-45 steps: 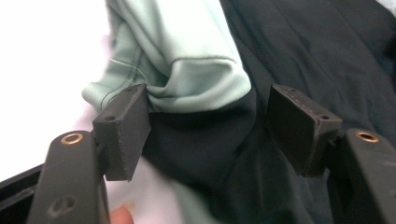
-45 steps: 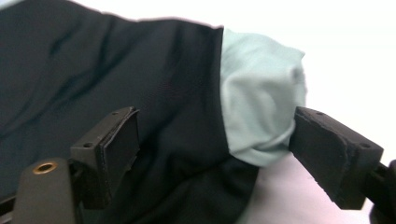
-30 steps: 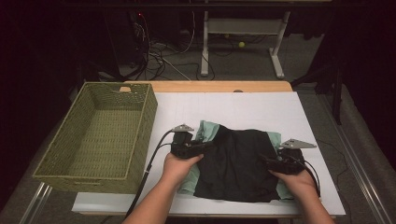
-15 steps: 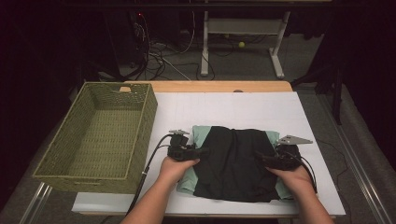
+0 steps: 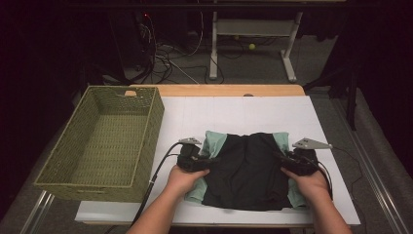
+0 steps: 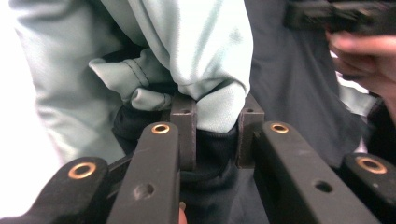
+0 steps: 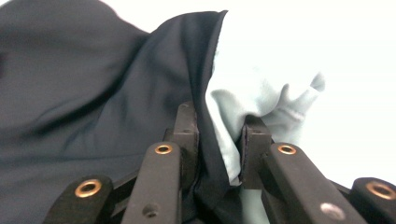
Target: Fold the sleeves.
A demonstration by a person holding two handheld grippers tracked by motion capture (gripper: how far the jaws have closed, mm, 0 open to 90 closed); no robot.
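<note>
a black garment (image 5: 247, 171) with pale mint-green sleeves lies crumpled and partly folded on the white table (image 5: 234, 114), just right of the green wicker basket (image 5: 104, 141), its green edges bunched at both sides.

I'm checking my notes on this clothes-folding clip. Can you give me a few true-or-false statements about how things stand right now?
1. The left claw grips a fold of the black and mint garment. True.
2. The wicker basket holds folded clothes. False: nothing lies in it.
3. The right claw grips black and mint cloth together. True.
4. The garment hangs in the air above the table. False: it lies on the white table top.
5. The basket stands at the garment's right in the high view. False: at its left.
</note>
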